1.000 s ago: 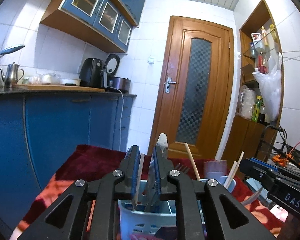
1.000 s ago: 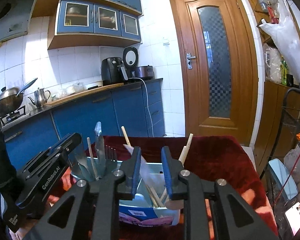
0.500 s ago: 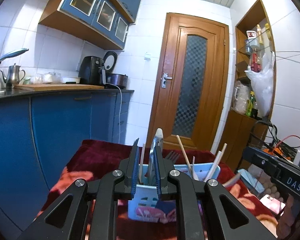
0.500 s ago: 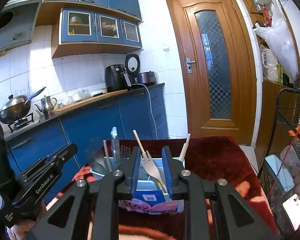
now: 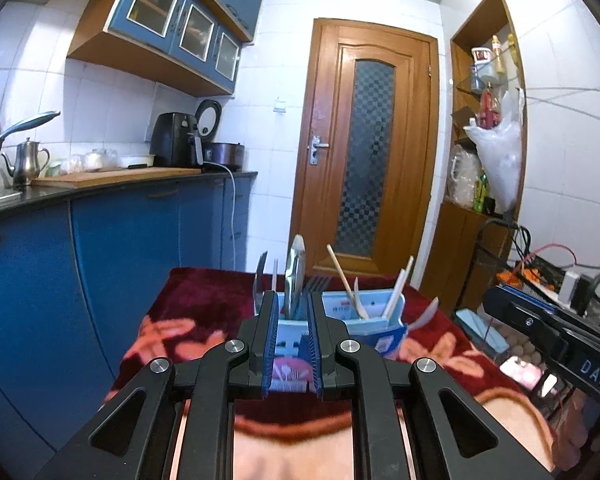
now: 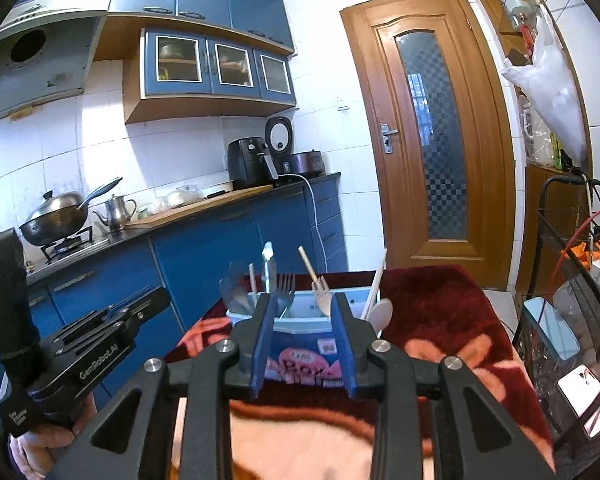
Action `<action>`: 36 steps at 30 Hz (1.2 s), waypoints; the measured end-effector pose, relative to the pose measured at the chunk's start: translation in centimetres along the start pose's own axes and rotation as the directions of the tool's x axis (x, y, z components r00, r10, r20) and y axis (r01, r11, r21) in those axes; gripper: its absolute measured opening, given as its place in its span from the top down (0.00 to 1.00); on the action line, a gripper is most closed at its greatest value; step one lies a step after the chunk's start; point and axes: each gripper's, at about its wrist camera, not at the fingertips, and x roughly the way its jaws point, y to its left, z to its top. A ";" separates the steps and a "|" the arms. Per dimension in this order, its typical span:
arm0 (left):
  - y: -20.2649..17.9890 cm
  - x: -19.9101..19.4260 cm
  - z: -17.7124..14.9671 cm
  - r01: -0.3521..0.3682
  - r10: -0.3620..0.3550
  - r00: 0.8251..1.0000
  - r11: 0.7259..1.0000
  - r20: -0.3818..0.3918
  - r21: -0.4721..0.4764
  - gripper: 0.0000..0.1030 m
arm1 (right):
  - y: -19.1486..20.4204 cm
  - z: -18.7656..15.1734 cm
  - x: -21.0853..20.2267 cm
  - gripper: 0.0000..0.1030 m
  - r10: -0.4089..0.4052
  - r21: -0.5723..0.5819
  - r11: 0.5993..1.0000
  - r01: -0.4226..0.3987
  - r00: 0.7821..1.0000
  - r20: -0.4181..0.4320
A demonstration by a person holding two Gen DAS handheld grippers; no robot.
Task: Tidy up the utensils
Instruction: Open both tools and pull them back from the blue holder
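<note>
A light blue utensil caddy (image 5: 370, 312) (image 6: 304, 330) stands on a red flowered blanket (image 5: 204, 312). It holds metal knives (image 5: 294, 276), metal forks (image 6: 286, 286), a wooden fork (image 6: 320, 294), a wooden spoon (image 6: 380, 314) and chopsticks (image 5: 398, 290). My left gripper (image 5: 292, 312) is open and empty, drawn back in front of the caddy. My right gripper (image 6: 300, 320) is open and empty, also short of the caddy. The left gripper body shows at the left of the right wrist view (image 6: 100, 352).
Blue kitchen cabinets (image 5: 140, 248) and a counter with a kettle (image 5: 26, 160) and an air fryer (image 6: 246, 162) run along the left. A wooden door (image 5: 370, 152) is behind the table. A wire rack (image 6: 572, 280) and a phone (image 6: 586, 394) are at the right.
Both grippers have pulled back and away from the caddy. The right gripper's jaws have opened wider. The caddy now looks smaller and farther off.
</note>
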 end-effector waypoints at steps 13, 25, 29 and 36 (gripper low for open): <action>1.1 -3.3 -4.7 -0.054 0.054 0.998 0.998 -0.022 -0.019 0.39 | 0.1 -4.6 -3.1 0.30 -0.019 0.011 1.000 0.020 1.000 -0.015; 1.6 -2.0 -9.2 -0.126 0.126 0.991 0.992 -0.052 0.007 0.36 | -1.7 -9.9 -2.2 0.21 -0.057 0.000 0.998 0.057 0.997 -0.059; 1.4 -1.5 -10.4 -0.154 0.155 0.986 0.988 -0.056 0.022 0.36 | -2.3 -11.0 -1.7 0.21 -0.096 -0.006 0.995 0.096 0.993 -0.061; 1.0 -0.7 -11.6 -0.173 0.176 0.982 0.984 -0.070 0.052 0.36 | -2.8 -12.6 -1.0 0.21 -0.156 -0.042 0.987 0.154 0.986 -0.066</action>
